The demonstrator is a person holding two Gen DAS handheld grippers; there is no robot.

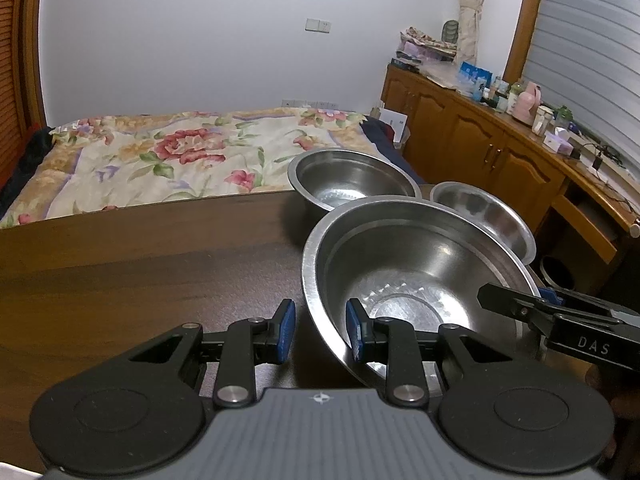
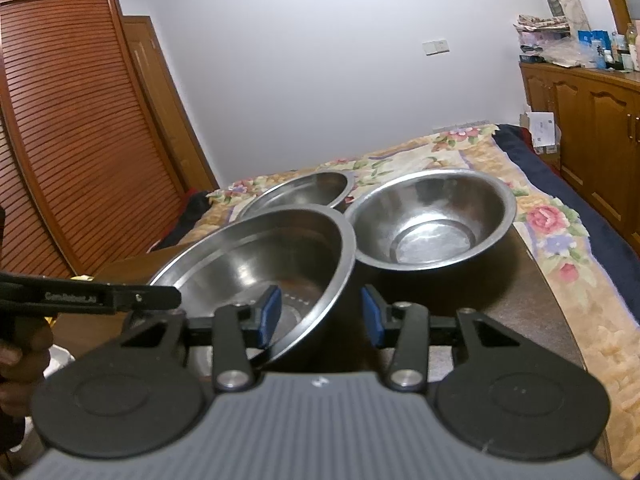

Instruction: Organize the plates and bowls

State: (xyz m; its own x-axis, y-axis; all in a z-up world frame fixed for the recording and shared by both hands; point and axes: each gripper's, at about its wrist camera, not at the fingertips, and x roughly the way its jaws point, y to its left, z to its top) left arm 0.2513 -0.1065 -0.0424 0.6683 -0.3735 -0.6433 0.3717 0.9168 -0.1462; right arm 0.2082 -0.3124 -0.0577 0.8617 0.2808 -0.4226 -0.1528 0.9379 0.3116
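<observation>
Large bowl [image 1: 420, 280]: near rim lost behind my left gripper [image 1: 320, 330] at lower centre. Hand [image 2: 20, 364] cut off at left edge. Clutter on the counter [image 1: 520, 100], upper right, too small to identify.

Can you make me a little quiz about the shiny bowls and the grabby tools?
1. How many metal bowls are on the table?
2. True or false: the left tool has one finger inside the big bowl and one outside its rim.
3. What lies behind the table: A) a sofa, B) a bed with a flowery blanket, C) a sink?

Key
1. Three: the big bowl in front, a middle bowl and a small bowl behind it.
2. True. The right tool sits astride the rim the same way.
3. B.
</observation>
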